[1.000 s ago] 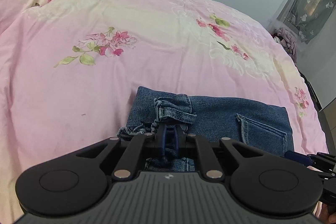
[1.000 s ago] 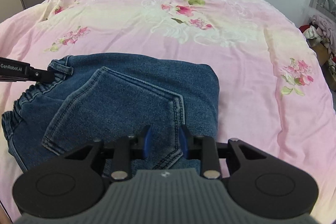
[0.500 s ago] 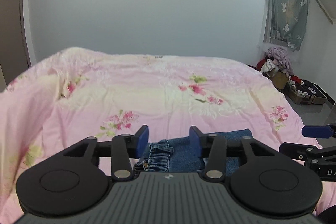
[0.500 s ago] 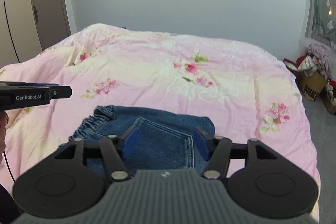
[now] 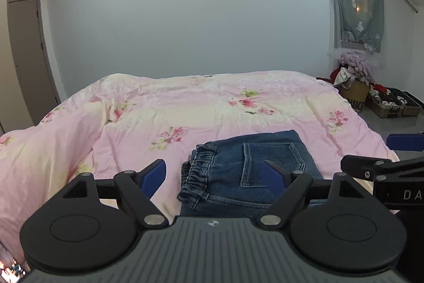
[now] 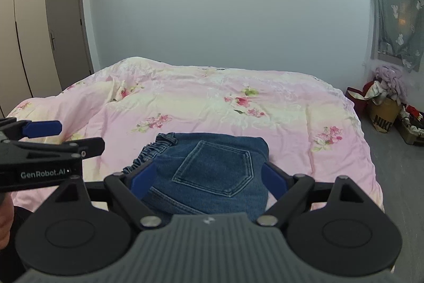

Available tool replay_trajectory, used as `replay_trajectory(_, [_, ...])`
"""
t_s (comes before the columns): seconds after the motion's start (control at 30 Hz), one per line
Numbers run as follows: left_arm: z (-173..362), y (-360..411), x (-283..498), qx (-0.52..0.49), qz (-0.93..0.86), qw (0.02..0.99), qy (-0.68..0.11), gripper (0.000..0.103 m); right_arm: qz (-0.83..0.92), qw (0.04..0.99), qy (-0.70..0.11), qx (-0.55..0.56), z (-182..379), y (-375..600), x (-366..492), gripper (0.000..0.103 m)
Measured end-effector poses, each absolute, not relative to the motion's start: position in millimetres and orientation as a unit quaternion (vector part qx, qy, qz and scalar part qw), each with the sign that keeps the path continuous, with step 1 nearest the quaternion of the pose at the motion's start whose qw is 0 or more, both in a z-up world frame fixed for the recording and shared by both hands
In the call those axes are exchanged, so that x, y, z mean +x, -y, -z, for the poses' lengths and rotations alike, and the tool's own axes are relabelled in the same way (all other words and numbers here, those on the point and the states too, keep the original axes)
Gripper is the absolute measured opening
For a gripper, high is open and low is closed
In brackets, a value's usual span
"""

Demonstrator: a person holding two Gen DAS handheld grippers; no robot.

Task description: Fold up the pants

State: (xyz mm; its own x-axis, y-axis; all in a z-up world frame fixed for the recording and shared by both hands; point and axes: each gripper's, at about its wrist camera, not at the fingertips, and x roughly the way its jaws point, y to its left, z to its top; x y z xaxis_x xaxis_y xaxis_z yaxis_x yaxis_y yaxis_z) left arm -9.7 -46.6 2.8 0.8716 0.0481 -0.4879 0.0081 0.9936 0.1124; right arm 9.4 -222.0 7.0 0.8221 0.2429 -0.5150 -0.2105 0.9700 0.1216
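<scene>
Jaws on both grippers are standing wide apart with nothing between them, having just been opening. The left gripper [image 5: 214, 174] is hovering clear above the near edge of the bed, its blue pads [image 5: 153, 174] touching no cloth. The right gripper [image 6: 209, 178] is likewise hanging free, gripping nothing. Folded pants [image 6: 212, 171] are lying as a compact denim rectangle on the pink floral bedspread [image 6: 212, 102], close to its near edge, back pocket facing up and the gathered elastic waistband bunching at the left side. Beyond the bed, a plain wall is filling the background, with a grey door [image 6: 67, 28] at the left and a green curtain [image 6: 394, 23] at the right. Boxes heaped with clothes [image 6: 387, 97] are sitting on the floor under the curtain. Nothing is lying between the grippers and the denim.
</scene>
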Motion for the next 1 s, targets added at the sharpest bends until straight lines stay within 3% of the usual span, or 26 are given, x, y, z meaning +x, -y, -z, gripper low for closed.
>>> replay_trajectory(0.27, [20.1,35.0,-38.1,0.026,-0.027,0.960,-0.277,0.096,-0.088,0.960,-0.264,0.021,16.1,220.1,-41.6,0.083])
replay_trajectory(1.0, [52.5,49.6,-46.6,0.038,-0.028,0.941,-0.336,0.096,-0.087,0.948,-0.305,0.016,48.9,218.5,-53.2,0.084])
